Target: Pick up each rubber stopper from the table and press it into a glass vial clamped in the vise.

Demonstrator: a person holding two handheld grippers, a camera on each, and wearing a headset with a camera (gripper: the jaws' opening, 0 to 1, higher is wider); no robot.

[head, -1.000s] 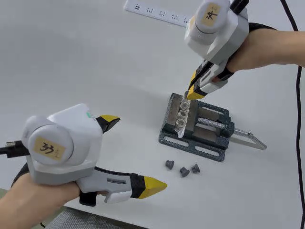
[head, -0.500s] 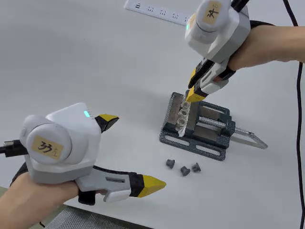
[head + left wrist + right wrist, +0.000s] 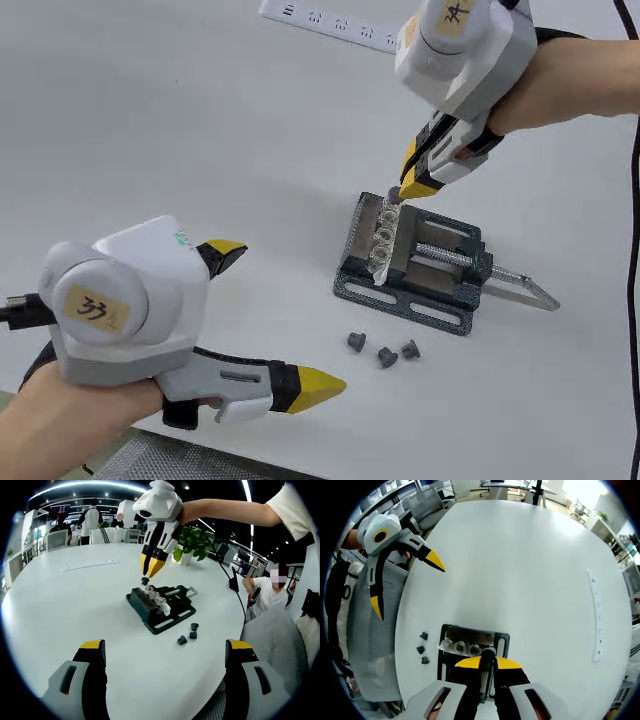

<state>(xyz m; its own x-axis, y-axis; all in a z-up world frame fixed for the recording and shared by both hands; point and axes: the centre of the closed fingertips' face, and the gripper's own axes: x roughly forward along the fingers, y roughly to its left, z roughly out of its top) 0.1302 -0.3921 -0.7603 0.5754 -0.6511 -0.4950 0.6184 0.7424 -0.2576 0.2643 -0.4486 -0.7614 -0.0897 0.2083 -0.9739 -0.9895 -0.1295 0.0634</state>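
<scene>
Head view, near to far.

- Left gripper (image 3: 275, 318), white body with yellow-tipped black jaws, lower left of the frame. The jaws are spread wide with nothing between them, over the white table (image 3: 200, 120).
- Three loose dark-grey rubber stoppers (image 3: 386, 356), lower centre. They lie close together on the table, just in front of the dark-green metal vise (image 3: 440, 290).
- Row of clear glass vials (image 3: 380, 240), clamped upright between the vise plates. Their number is hard to make out through the glare.
- Right gripper (image 3: 413, 189), upper right. It points down at the far end of the row, jaws close together.
- One dark rubber stopper (image 3: 393, 197), at the very tips, over the farthest vial. Whether it is pinched or sits free in the vial mouth cannot be told.
- Black cable (image 3: 630, 200), right edge.
- White power strip (image 3: 330, 25), top edge, cut off by the frame.

Right gripper view: the dark rubber stopper (image 3: 487, 654) lies in the narrow gap between the yellow tips and hides the vial below it. Other vials (image 3: 460, 647) show to its left. The left gripper (image 3: 410, 587) is at upper left, agape.

Left gripper view: the dark rubber stopper (image 3: 145, 580) shows from the side, directly under the right gripper (image 3: 151, 574) and atop the end vial. Contact either way is too small to judge. A potted green plant (image 3: 192, 540) and seated people stand beyond the table.
</scene>
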